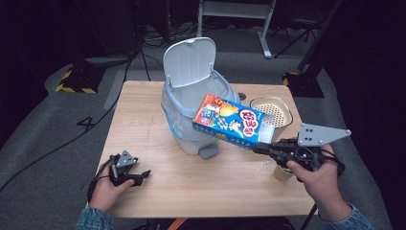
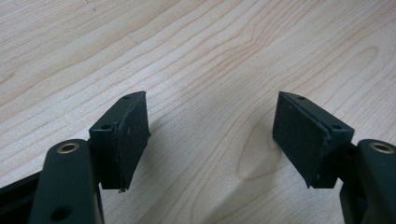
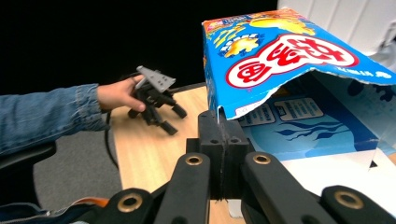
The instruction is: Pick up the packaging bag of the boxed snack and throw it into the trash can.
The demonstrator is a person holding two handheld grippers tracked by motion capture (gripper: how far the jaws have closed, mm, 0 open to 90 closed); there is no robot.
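Note:
A blue snack box (image 1: 230, 122) with red and white lettering hangs tilted in the air, one end over the open grey pedal bin (image 1: 191, 134). My right gripper (image 1: 261, 147) is shut on the torn edge of the box's open end. In the right gripper view the jaws (image 3: 223, 140) pinch that cardboard edge, and the box (image 3: 280, 60) rises above them. My left gripper (image 1: 143, 176) rests on the wooden table (image 1: 191, 191) at the front left, open. Bare wood lies between its pads (image 2: 210, 135). It also shows far off in the right gripper view (image 3: 170, 119).
The bin's lid (image 1: 188, 60) stands upright and a clear liner hangs over its rim. A beige perforated bowl (image 1: 273, 112) sits at the back right. A paper cup (image 1: 281, 172) stands under my right hand. Dark floor with cables surrounds the table.

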